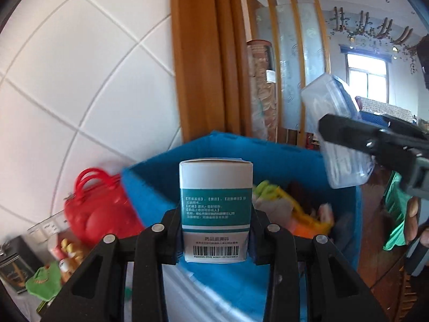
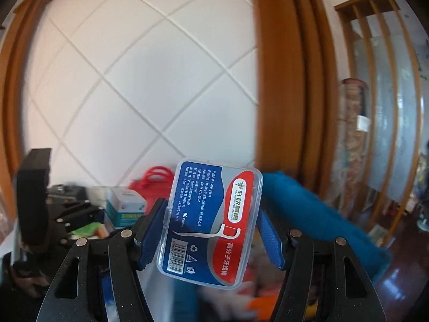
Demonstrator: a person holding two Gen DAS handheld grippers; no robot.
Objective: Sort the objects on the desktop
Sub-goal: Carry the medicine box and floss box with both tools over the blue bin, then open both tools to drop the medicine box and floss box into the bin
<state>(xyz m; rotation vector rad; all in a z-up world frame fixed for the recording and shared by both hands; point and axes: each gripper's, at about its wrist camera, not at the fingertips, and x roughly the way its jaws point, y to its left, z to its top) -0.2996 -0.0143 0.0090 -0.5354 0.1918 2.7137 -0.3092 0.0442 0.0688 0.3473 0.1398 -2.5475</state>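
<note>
L gripper point(image 1: 216, 230) is clamped on a white-and-teal medicine box point(image 1: 216, 209), fingers pressing both sides near its lower half. Box stands upright, barcode end toward the camera, printed text facing the lens. It's held above the near edge of a blue felt storage bin point(image 1: 268, 161), which has mixed stuff inside, incl. a yellow plastic piece point(image 1: 297, 209) and other blurred bits I can't name. A red toy handbag point(image 1: 99, 209) sits just beside the bin's left wall. Further L & lower: a green fabric piece point(image 1: 44, 281).

R gripper point(image 2: 211, 230) is closed on a clear plastic dental floss pick case point(image 2: 211, 222) w/ blue-red label, blue pads point(image 2: 150, 236) on either long side. Case is tilted, top leaning R. In the left wrist view the same case point(image 1: 337, 134) hangs over the bin's R rim, the R gripper point(image 1: 346, 131) reaching in from the R edge. Behind the case: the bin's blue wall point(image 2: 316, 214), the red handbag point(image 2: 154, 185), a teal-white carton point(image 2: 126, 209). L gripper point(image 2: 34, 201) shows at far L. White diagonal-tiled wall point(image 2: 134, 80) behind.
</note>
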